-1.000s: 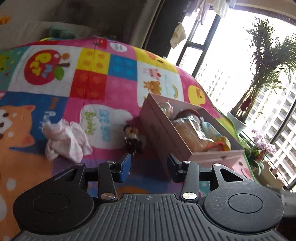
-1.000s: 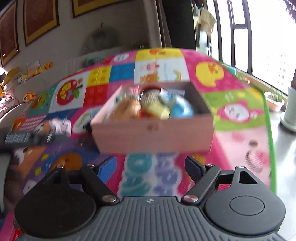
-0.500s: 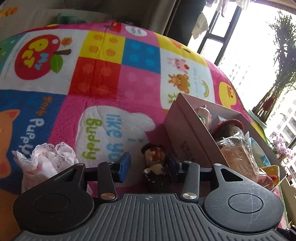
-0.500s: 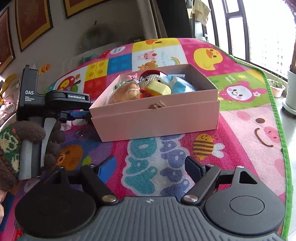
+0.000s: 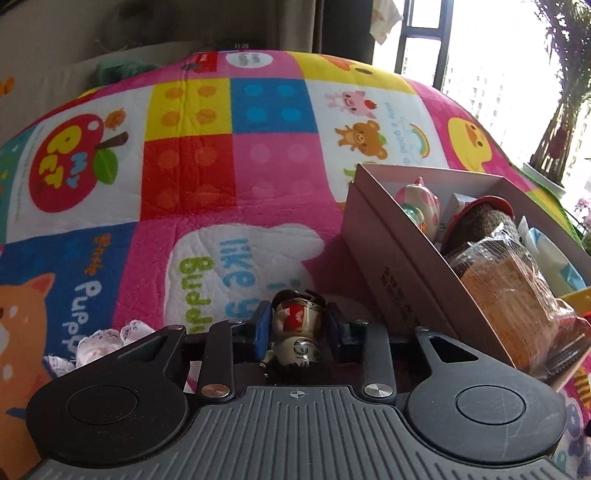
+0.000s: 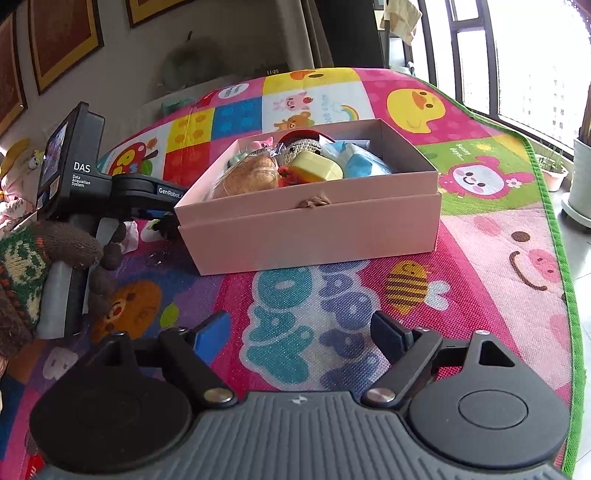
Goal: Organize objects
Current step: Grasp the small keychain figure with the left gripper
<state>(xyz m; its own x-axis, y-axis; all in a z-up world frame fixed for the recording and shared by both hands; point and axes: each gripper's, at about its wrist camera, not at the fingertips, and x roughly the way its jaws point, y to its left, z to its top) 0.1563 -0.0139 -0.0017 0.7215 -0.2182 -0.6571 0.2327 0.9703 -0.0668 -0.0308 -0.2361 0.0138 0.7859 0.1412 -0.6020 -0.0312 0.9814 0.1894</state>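
Between closing left tongs (image 5: 297, 328), figurine (image 5: 297, 332)

Framed pictures (image 6: 62, 37), potted plant (image 5: 561, 96), curtain (image 5: 340, 26)

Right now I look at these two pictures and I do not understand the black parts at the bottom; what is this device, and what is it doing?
No robot arm is here. A person holds one two-finger gripper in each hand, and a camera on each looks forward along its fingers, so the black parts are the grippers themselves.

The left wrist view shows the left gripper closing around a small figurine that lies on the colourful play mat, beside a pink cardboard box. A piece of white lace cloth lies to the left.

The right wrist view shows the right gripper, open and holding nothing, above the mat in front of the same box. The box already holds wrapped bread, a yellow case and other small things. At the left edge you see the left gripper from the side.
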